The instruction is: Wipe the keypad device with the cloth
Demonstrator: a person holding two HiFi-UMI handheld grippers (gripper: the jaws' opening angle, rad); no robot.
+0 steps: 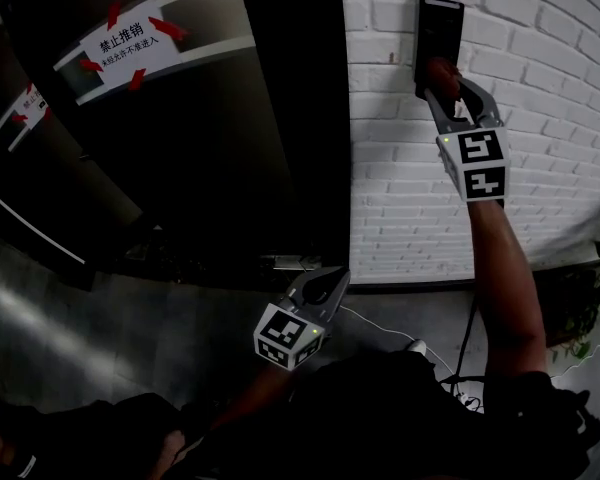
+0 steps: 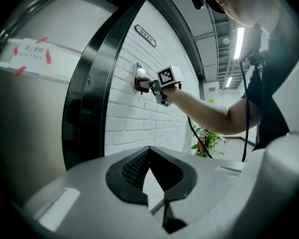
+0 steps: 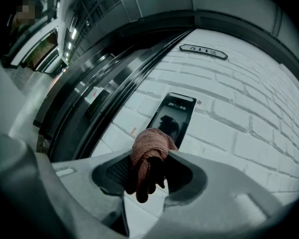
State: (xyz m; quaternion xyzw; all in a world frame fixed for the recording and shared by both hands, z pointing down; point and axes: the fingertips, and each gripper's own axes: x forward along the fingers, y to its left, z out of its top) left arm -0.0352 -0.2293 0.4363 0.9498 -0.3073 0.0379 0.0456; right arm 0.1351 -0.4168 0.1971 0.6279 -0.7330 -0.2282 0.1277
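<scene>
The keypad device point(image 1: 438, 30) is a black panel fixed on the white brick wall. My right gripper point(image 1: 446, 90) is raised to its lower part and is shut on a reddish cloth point(image 1: 440, 71), which lies against the panel. In the right gripper view the bunched cloth point(image 3: 148, 153) sits between the jaws, just below the device's dark screen point(image 3: 173, 114). My left gripper point(image 1: 323, 286) hangs low by the door's foot, shut with nothing in it. The left gripper view shows the right gripper point(image 2: 143, 85) at the device point(image 2: 138, 73) from the side.
A dark glass door point(image 1: 200, 168) stands left of the wall, with a white notice point(image 1: 128, 40) taped on it. A number plate point(image 3: 203, 51) is above the device. Cables point(image 1: 420, 346) lie on the floor and a plant point(image 1: 592, 308) is at the right.
</scene>
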